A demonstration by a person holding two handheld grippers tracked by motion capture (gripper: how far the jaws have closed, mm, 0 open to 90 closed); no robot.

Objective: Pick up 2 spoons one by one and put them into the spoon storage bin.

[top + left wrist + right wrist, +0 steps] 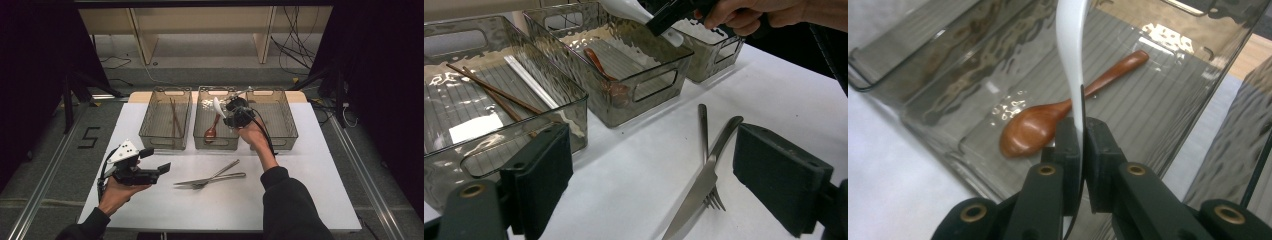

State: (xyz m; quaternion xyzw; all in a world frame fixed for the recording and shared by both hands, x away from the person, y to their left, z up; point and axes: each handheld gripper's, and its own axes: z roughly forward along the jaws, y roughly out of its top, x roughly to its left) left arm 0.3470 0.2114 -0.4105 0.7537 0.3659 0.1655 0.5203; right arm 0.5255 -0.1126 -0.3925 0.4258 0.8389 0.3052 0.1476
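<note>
My right gripper (223,111) (1081,137) is shut on a white spoon (1071,45) (218,105) (634,11) and holds it over the middle bin (199,125) (651,55) (933,75). On that bin's floor lies a brown wooden spoon (1038,125) (211,131) (600,62). A pair of dark chopsticks (173,117) (499,95) rests in the left bin (147,122) (574,95). A knife (220,176) (704,175) and a fork (216,174) (705,150) lie crossed on the white table (300,190). My left gripper (156,161) (659,185) hovers open at the table's left, nothing between its jaws.
A third bin (287,120) (719,52) stands at the right of the row. Wooden shelving (200,30) and loose cables (295,45) sit beyond the table's far edge. Dark floor with metal rails (45,165) flanks both sides.
</note>
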